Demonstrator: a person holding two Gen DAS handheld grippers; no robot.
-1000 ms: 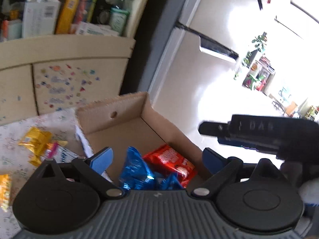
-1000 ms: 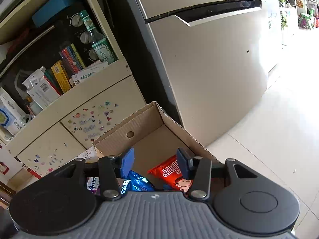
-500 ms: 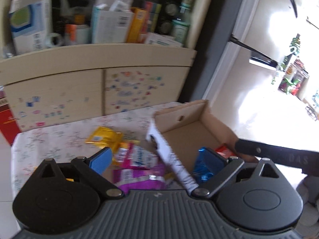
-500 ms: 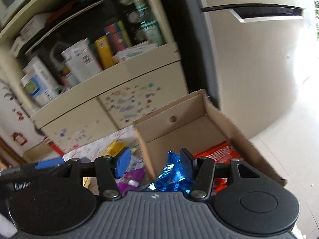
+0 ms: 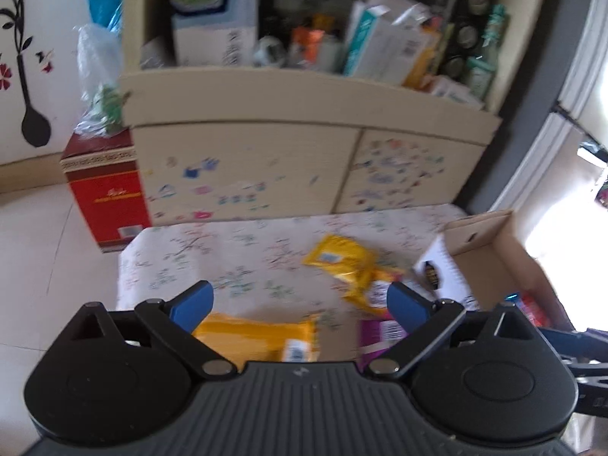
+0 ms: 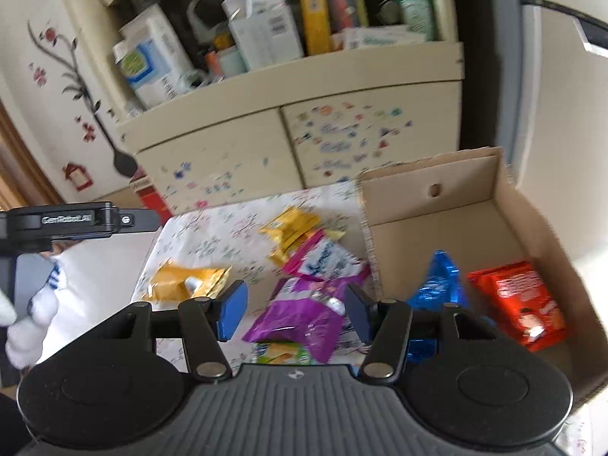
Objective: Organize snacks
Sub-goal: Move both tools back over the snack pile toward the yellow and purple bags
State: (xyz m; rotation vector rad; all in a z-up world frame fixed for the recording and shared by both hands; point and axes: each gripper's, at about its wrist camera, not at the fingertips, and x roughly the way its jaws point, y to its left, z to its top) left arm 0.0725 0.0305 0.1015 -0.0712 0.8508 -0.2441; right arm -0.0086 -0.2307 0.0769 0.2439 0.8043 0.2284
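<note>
- Both views have swung off the cardboard box (image 6: 437, 205) and over to the loose snacks on the floral surface (image 5: 228, 254), so we're hunting the next packet.
- Our left hand-held gripper (image 5: 300, 302) is spread wide, nothing in it; the yellow packet (image 5: 258, 336) lies right below it, long axis crosswise.
- Our right hand-held gripper (image 6: 294, 309) has just been opening, empty, above the purple packet (image 6: 304, 315).
- Left looks nearer the yellow one, we'd say.

both grippers point downward with nothing between their blue pads — left gripper (image 5: 298, 302) spread wide, right gripper (image 6: 294, 309) partly parted, having just been opening.
</note>
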